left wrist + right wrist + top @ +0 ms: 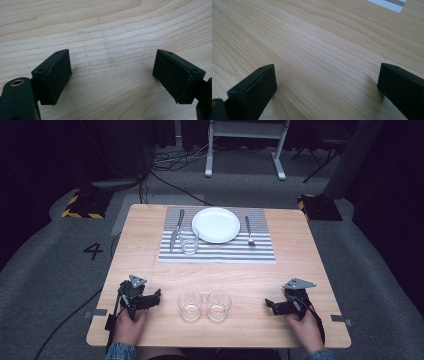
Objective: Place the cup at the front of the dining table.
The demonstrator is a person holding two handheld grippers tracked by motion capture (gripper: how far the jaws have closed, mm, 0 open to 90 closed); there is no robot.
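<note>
Evidently between steps, the left gripper (156,296) and right gripper (270,306) rest wide and empty, flanking two clear glass tumblers (190,305) (219,305) side by side on the wooden table's (300,265) near edge, so next one jaw pair must straddle a tumbler.

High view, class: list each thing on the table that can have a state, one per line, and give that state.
Clear drinking glass nearer the left gripper: upright, empty.
Clear drinking glass nearer the right gripper: upright, empty.
Clear glass on the striped placemat: upright, empty.
Round white plate: bare.
Silver knife: lying flat.
Silver fork: lying flat.
Left gripper: open, holding nothing.
Right gripper: open, holding nothing.
</note>
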